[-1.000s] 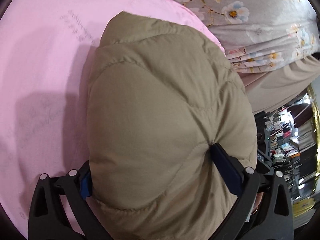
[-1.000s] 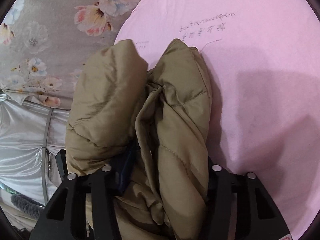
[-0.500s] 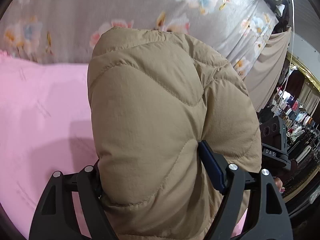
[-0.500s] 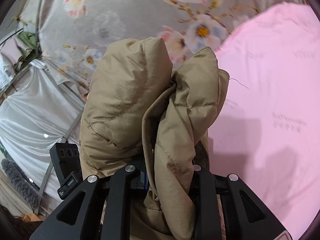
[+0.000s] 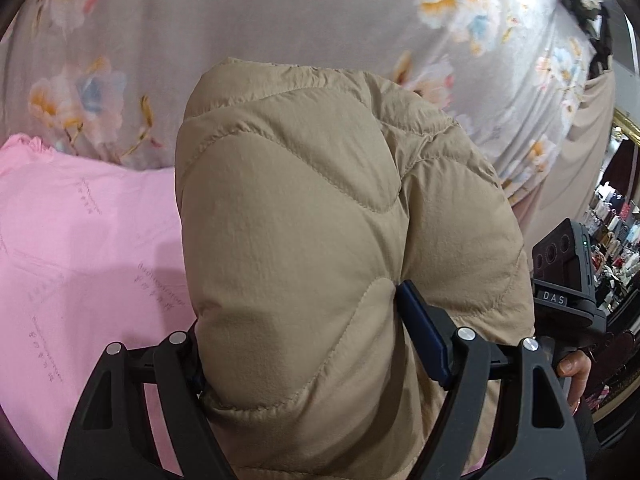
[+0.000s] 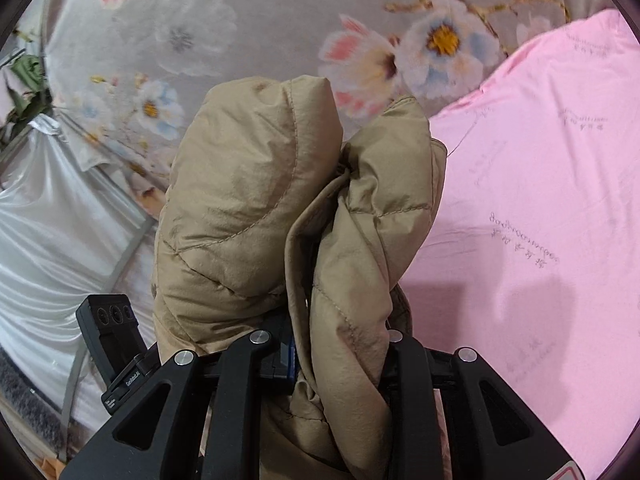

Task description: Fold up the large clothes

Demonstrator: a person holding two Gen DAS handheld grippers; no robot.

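A tan quilted puffer jacket (image 5: 304,240) fills the middle of the left wrist view. My left gripper (image 5: 308,344) is shut on a thick bunch of it, fabric bulging over both fingers. In the right wrist view the same jacket (image 6: 256,216) stands up in two padded folds. My right gripper (image 6: 336,344) is shut on the right-hand fold. Both grippers hold the jacket lifted above the pink sheet (image 5: 80,264), which also shows in the right wrist view (image 6: 540,200). The fingertips are hidden in the fabric.
A grey floral bedspread (image 5: 280,20) lies beyond the pink sheet, also in the right wrist view (image 6: 200,40). The other gripper's camera unit (image 5: 564,268) and a hand show at the right. Silvery fabric (image 6: 48,216) hangs at the left.
Both grippers have tilted up and lifted with the jacket still held. The pink sheet has dropped lower and to the side, and the floral bedspread now fills the top.
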